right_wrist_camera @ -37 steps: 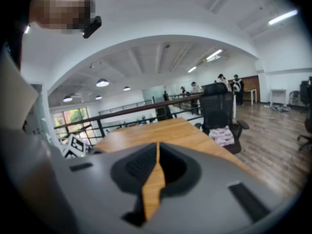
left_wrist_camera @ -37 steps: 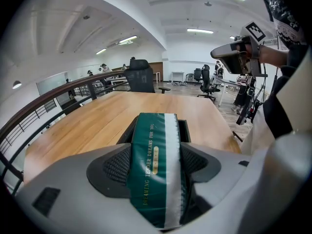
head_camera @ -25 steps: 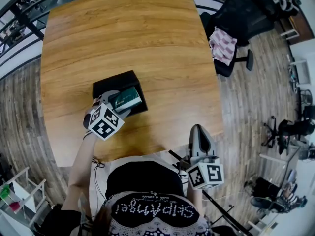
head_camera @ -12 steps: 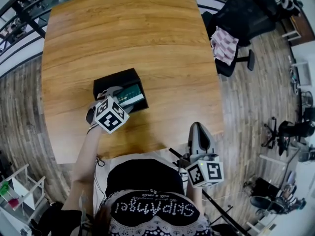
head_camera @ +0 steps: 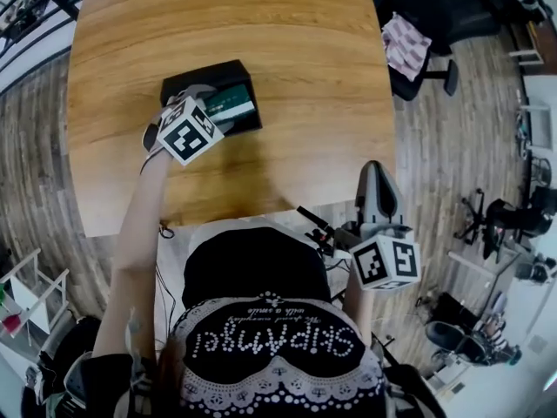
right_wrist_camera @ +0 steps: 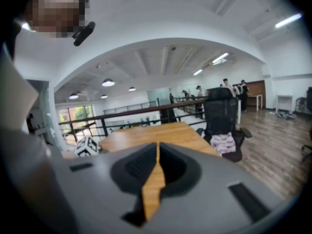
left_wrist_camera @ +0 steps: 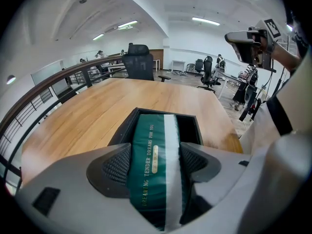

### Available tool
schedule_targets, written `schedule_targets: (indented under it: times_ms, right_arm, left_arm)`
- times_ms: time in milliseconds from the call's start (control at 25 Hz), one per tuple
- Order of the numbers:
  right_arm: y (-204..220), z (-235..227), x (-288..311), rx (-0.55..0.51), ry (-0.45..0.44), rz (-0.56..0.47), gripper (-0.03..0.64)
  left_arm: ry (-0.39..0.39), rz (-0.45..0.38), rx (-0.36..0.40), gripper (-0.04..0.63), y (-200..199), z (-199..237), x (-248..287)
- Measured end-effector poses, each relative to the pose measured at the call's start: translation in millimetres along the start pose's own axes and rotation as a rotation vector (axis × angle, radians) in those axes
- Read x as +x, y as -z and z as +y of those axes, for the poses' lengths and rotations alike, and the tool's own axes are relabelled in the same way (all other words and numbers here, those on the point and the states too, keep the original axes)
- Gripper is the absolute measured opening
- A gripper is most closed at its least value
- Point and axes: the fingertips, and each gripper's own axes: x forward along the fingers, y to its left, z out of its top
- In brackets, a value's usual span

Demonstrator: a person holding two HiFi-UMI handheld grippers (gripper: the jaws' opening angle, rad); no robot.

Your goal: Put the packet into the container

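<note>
Left gripper (left_wrist_camera: 156,155) is clamped on a green packet (left_wrist_camera: 152,145) with a white stripe, jaws pressed into both long sides. The packet's far end reaches over the open black container (left_wrist_camera: 191,122). Its near end is lost under the gripper body, and contact with the container floor cannot be told. In the head view the marker cube (head_camera: 187,130) covers the container's near left corner. The container sits in the left half of the wooden desk (head_camera: 278,33), clear of the edges. Right gripper (head_camera: 377,171) is at the desk's near right corner, jaws together, nothing between.
</note>
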Motion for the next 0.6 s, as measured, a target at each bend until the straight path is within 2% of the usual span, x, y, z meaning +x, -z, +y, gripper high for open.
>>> schedule_targets:
  times_ms: [280, 600]
  right_arm:
    - [-13.9, 4.9, -10.8, -0.08, -0.115, -0.025, 0.04]
    - [-5.3, 10.1, -23.6, -0.103, -0.202, -0.058, 0.04]
  left_arm:
    - [-0.015, -0.009, 0.013, 0.341, -1.8, 2.2, 0.5]
    - [-0.044, -0.018, 0.033, 0.341, 1.3, -1.3, -3.0]
